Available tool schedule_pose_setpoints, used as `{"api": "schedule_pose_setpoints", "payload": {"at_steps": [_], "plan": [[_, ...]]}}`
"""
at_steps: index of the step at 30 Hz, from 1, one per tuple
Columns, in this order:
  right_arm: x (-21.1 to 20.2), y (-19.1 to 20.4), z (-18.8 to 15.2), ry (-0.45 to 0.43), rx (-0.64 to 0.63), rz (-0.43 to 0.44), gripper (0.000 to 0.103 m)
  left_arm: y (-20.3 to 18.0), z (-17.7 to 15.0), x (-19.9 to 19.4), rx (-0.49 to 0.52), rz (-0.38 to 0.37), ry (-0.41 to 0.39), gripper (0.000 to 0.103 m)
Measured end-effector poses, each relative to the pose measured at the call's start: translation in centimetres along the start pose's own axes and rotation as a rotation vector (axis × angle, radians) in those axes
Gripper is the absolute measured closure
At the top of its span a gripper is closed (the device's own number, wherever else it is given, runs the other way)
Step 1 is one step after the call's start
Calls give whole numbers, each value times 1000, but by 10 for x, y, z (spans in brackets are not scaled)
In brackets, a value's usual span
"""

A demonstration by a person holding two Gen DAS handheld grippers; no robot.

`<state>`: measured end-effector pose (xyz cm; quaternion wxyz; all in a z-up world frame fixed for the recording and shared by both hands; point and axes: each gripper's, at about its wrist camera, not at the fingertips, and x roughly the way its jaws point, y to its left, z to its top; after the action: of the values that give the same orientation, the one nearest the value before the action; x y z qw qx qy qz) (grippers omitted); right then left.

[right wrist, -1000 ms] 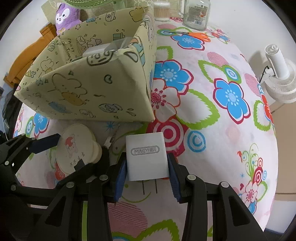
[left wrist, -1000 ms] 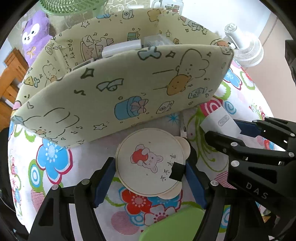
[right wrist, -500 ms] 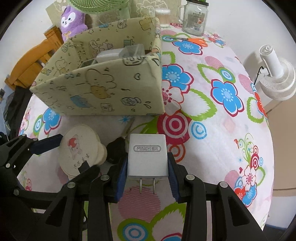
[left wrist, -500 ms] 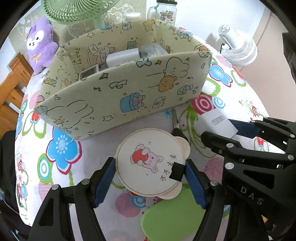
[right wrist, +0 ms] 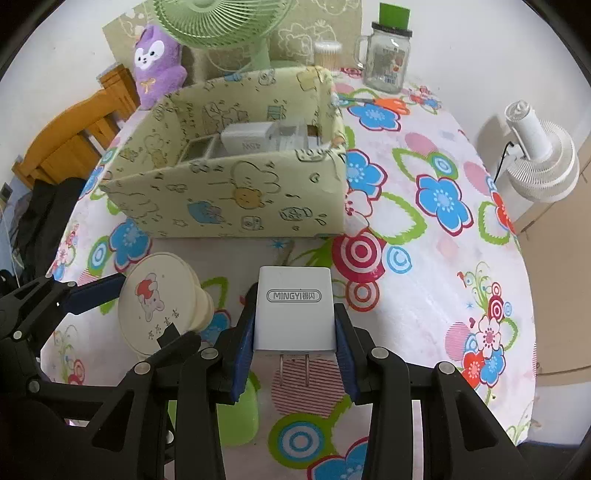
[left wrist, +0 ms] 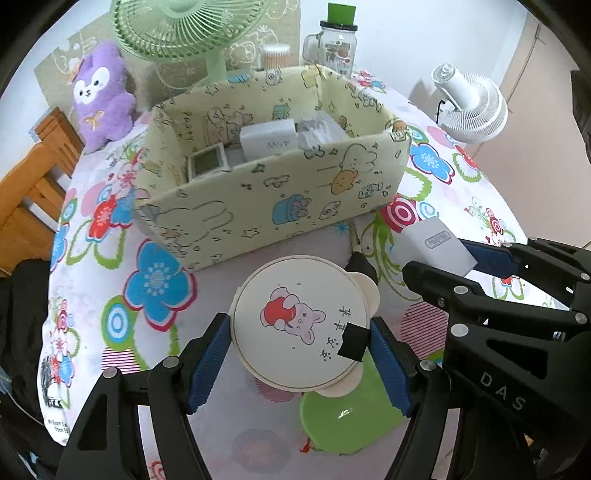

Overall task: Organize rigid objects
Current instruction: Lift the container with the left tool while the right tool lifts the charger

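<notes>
While both grippers hang above the floral tablecloth (right wrist: 436, 258), left gripper (left wrist: 301, 345) has its blue pads pinched on a round cream box with a bunny print (left wrist: 299, 326), held flat between them. Right gripper (right wrist: 294, 332) clamps a white MINGYI charger (right wrist: 293, 314), prongs pointing back toward the wrist. Cartoon-print storage bin (left wrist: 273, 206) sits ahead of both sets of fingertips, already holding a white adapter (left wrist: 267, 142).

Storage box (left wrist: 280, 199) on table (right wrist: 436, 266), desk fan (left wrist: 184, 29) behind it.

Both grippers (left wrist: 301, 354) (right wrist: 294, 345) clamped, angled steeply downward
</notes>
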<state>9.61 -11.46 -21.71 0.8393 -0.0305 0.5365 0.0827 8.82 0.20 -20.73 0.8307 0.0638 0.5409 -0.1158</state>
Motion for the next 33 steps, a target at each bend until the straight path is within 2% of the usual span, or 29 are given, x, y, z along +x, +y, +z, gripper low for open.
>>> {"api": "schedule_pose_setpoints", "payload": {"at_steps": [14,33], "plan": [[-38,13,12,-63,17,-15,60,7,4,-39,-35,-9,-58,27],[-82,23,32,-133,-14,-20,60,8,21,-81,-9,14,-119,27]]}}
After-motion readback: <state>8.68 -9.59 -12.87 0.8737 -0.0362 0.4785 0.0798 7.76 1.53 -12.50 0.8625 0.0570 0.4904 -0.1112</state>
